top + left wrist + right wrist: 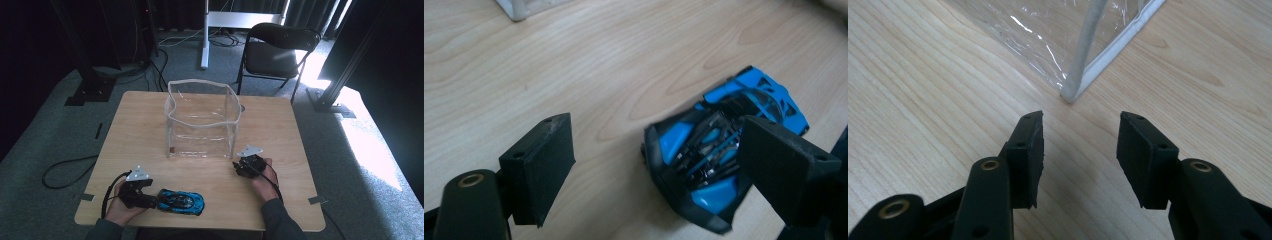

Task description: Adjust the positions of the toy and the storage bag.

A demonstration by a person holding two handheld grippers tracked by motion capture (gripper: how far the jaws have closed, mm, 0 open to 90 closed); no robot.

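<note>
In the lower left of the high view: left gripper [150, 200], jaws spread wide, nothing pinched. Points toward the right of the frame, straight at the blue toy car [181, 201]. Car upright on the wooden table [280, 130], near the bottom edge, just beside the jaw tips and well apart from the container.

In the left gripper view: left gripper [661, 170] lined up end-on with the car [719, 165]. Right-hand pad overlapping the car's flank at the right of the frame; contact there not determinable. Left-hand pad well clear, bare wood between pad and car. Reads as an off-centre straddle: wide spread chosen to admit the car's body, the opening not yet centred over it. Judged requirement before any squeeze: shift toward the right of that frame to bring both pads level with the flanks.

At the centre of the high view: clear plastic container [172, 125], open at the top, soft walls bowed, standing upright. Presumably the destination for the car, hence the unobstructed mouth.

At the lower right of the high view: right gripper [239, 167], resting low just beside the container's near right corner. In the right gripper view: right gripper [1080, 160] with jaws partly spread, empty, aimed at the container's white-seamed corner [1083, 65], near but apart. Likely stationed there to steady the flimsy wall during loading.
</note>
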